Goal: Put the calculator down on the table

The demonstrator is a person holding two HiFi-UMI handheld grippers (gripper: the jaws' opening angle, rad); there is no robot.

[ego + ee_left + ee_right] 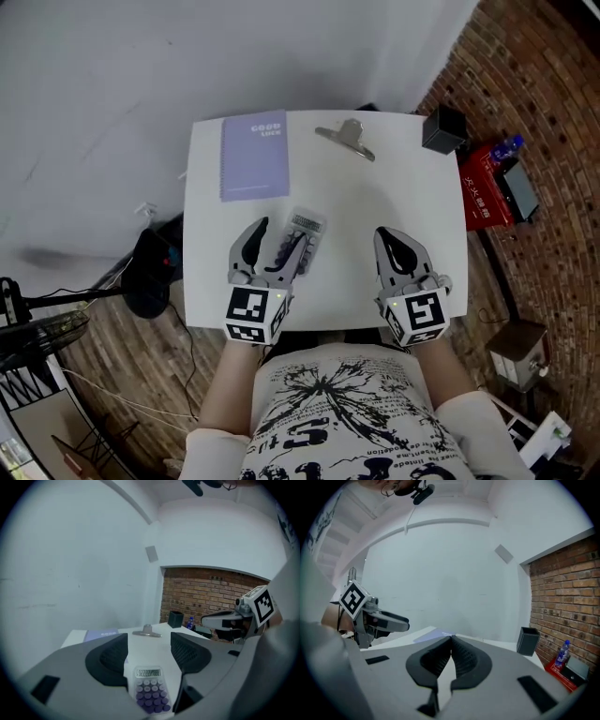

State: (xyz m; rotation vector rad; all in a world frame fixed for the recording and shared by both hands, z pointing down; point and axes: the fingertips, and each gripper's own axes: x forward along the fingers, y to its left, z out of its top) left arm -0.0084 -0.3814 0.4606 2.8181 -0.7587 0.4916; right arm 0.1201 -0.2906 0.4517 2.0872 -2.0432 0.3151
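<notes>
Calculator [307, 228] lengthwise away, display end farthest

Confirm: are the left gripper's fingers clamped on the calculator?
No, the left gripper has its fingers wide apart, clear of the calculator lying on the table.

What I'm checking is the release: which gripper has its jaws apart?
The left gripper: its jaws stand apart above the calculator, while the right gripper has its jaws together.

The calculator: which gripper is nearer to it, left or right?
Left. The left gripper hovers over the calculator, jaws open; the right gripper is apart, to its right.
</notes>
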